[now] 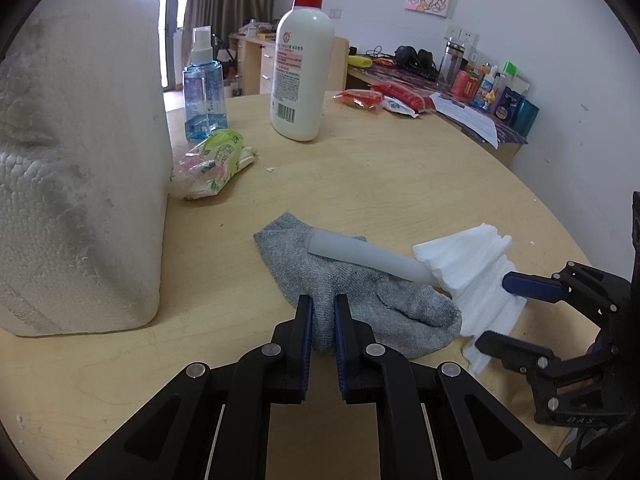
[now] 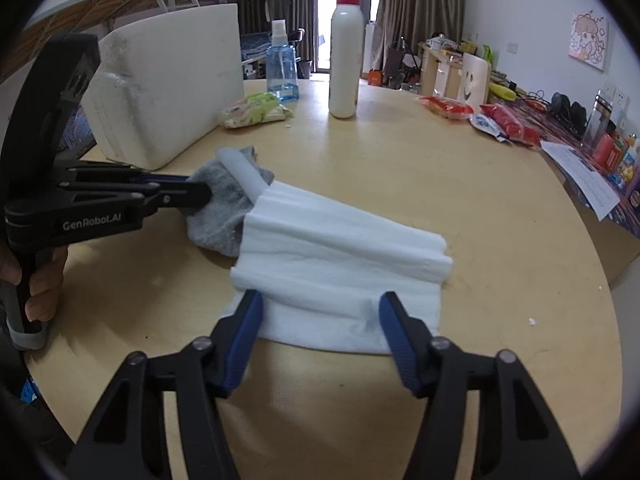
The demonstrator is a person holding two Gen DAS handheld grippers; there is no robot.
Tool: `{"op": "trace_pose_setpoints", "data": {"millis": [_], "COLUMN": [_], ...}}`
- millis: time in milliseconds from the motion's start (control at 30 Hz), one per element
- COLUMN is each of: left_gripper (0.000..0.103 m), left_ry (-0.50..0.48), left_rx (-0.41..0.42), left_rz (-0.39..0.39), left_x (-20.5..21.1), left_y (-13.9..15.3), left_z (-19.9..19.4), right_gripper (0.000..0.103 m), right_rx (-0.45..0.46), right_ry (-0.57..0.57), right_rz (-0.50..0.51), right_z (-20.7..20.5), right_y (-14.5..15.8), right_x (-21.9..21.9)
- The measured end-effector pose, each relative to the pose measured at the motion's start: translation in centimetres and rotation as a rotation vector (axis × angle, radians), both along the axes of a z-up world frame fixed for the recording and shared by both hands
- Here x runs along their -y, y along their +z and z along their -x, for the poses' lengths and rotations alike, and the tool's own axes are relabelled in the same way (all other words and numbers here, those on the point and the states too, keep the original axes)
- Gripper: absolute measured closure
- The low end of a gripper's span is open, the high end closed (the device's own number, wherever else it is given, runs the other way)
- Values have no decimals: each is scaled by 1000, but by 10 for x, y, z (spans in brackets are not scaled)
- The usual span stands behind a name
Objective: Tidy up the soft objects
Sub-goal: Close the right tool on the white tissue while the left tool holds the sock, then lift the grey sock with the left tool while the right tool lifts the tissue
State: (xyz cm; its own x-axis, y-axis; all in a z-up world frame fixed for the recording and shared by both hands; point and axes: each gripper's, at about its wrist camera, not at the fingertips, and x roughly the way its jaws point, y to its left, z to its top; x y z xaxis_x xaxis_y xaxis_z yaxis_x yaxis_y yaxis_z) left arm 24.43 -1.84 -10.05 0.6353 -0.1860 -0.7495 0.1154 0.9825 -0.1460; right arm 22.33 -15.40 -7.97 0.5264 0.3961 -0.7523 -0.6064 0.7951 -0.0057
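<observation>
The left gripper (image 1: 323, 312) is clamped down on a bunched fold of the gray sock (image 1: 352, 288), which is pinched right between the jaws and otherwise spread flat on the round wooden surface (image 1: 360, 184). Just past the jaws, a pale gray tube (image 1: 368, 256) is laid across the sock, its far end tucked under the white folded cloth (image 2: 340, 256). The right gripper (image 2: 320, 312) is held with jaws spread wide, one tip set at each side of the cloth's near edge; nothing is gripped there. Further out from the left jaws, a white foam block (image 1: 76, 160) is seen off to the left, a green tissue pack (image 1: 212, 164) just beside it, then a blue spray bottle (image 1: 204, 92) and a white pump bottle (image 1: 302, 68) farther back.
</observation>
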Motion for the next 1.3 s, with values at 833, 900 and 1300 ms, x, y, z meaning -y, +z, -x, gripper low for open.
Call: {"op": "trace_pose_setpoints", "data": {"millis": [833,900,1300], "left_gripper": [92,92,97], "left_ry": [7,5,-34], "left_rx": [119,138,137], "left_rz": [-1,-1,-9], "left_x": [4,5,19], "left_y": [23,29,32], "left_z": [16,21,40], "right_gripper": [90,90,76], "right_rx": [64,82,64], "right_ry": [-86,-95,-112], "right_rz": [-157,-168,-144], "right_z": [-5,-4,-8], "right_y": [37,44,38], "right_x": [41,44,49]}}
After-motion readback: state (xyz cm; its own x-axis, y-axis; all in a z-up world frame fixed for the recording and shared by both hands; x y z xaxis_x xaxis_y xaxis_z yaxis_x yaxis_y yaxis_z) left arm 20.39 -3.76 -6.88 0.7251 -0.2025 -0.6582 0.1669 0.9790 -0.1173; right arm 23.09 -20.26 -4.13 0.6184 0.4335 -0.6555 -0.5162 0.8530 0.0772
